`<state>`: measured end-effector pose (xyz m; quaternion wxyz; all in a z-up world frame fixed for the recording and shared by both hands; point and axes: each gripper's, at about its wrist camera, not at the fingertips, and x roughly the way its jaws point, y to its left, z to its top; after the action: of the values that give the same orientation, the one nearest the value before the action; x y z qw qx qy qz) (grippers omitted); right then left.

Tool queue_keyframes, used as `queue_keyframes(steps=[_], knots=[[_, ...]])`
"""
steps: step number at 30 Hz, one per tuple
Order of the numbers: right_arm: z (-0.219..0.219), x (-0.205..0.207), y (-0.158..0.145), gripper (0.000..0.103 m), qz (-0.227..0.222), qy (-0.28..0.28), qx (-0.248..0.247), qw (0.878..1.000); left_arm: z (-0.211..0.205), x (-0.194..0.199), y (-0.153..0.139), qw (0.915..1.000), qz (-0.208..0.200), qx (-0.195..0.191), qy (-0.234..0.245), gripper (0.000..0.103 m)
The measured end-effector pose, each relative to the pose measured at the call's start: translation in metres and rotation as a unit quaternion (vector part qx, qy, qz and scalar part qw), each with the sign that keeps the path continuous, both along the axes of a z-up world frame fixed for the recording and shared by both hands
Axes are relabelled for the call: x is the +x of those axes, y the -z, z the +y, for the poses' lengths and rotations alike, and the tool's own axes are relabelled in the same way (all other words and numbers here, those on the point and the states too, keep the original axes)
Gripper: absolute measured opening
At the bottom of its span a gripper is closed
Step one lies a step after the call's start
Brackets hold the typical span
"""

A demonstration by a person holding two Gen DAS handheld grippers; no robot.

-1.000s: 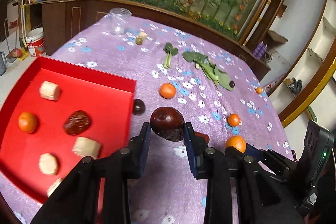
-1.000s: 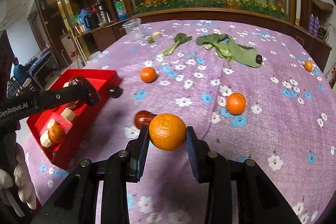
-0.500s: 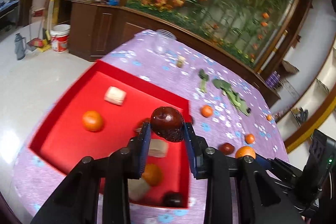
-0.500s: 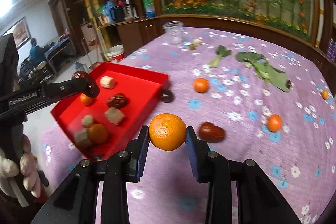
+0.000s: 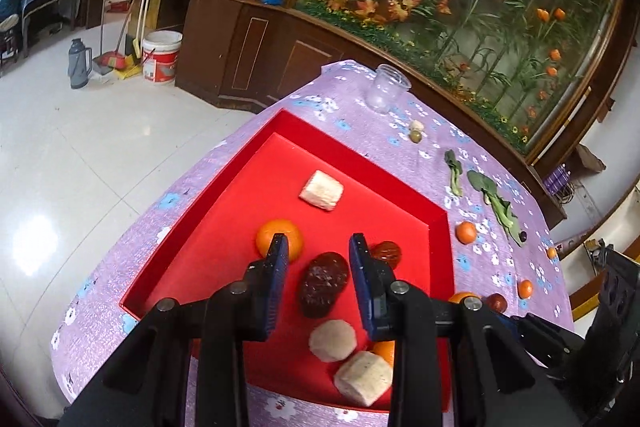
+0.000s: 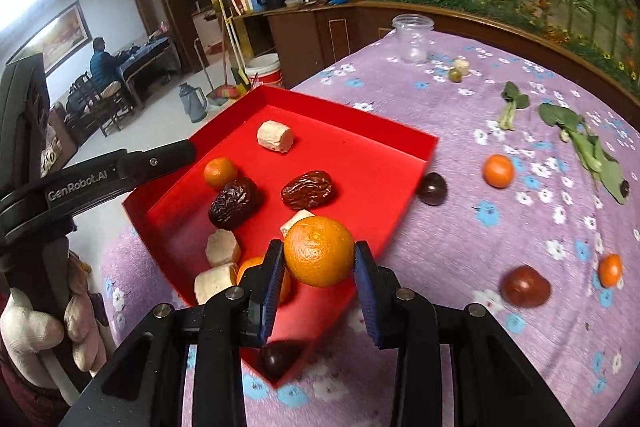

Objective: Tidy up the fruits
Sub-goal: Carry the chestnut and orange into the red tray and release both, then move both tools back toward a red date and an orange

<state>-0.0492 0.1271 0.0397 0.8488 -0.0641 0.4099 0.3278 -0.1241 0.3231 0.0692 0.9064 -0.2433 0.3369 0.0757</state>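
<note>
The orange (image 6: 319, 251) is pinched at its widest girth between the pads of the right gripper (image 6: 317, 261) and hangs over the near corner of the red tray (image 6: 352, 125). I judge it light, firm under a soft peel and round enough to roll, so I keep the hold across the middle with moderate pressure; squeezing harder would bruise it. It should be lowered close to the tray floor before release, clear of the white pieces (image 6: 222, 247) beneath it.

The left gripper (image 5: 318, 255) stands over the tray, jaws slightly apart and pinching nothing. The dark date (image 5: 324, 285) lies on the tray floor under that gap.
</note>
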Motion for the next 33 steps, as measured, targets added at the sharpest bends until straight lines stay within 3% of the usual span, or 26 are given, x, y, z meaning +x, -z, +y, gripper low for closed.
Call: queue_keyframes(steps=[9,13,25,33], knots=[[0.011,0.036,0.016,0.038,0.023,0.03,-0.008,0.999,0.008,0.003,0.008,0.9999,0.006,-0.01,0.003,0.032],[0.015,0.05,0.016,0.039,0.027,0.036,0.002,0.999,0.006,0.008,0.01,0.9999,0.01,-0.006,0.006,0.047],[0.01,0.064,0.012,0.05,0.031,0.054,0.023,0.998,0.003,0.014,0.014,0.9998,0.019,-0.008,0.005,0.06],[-0.019,0.052,0.0,0.052,0.028,0.071,0.041,0.996,-0.012,0.013,0.005,0.9991,0.034,0.024,-0.003,0.08]])
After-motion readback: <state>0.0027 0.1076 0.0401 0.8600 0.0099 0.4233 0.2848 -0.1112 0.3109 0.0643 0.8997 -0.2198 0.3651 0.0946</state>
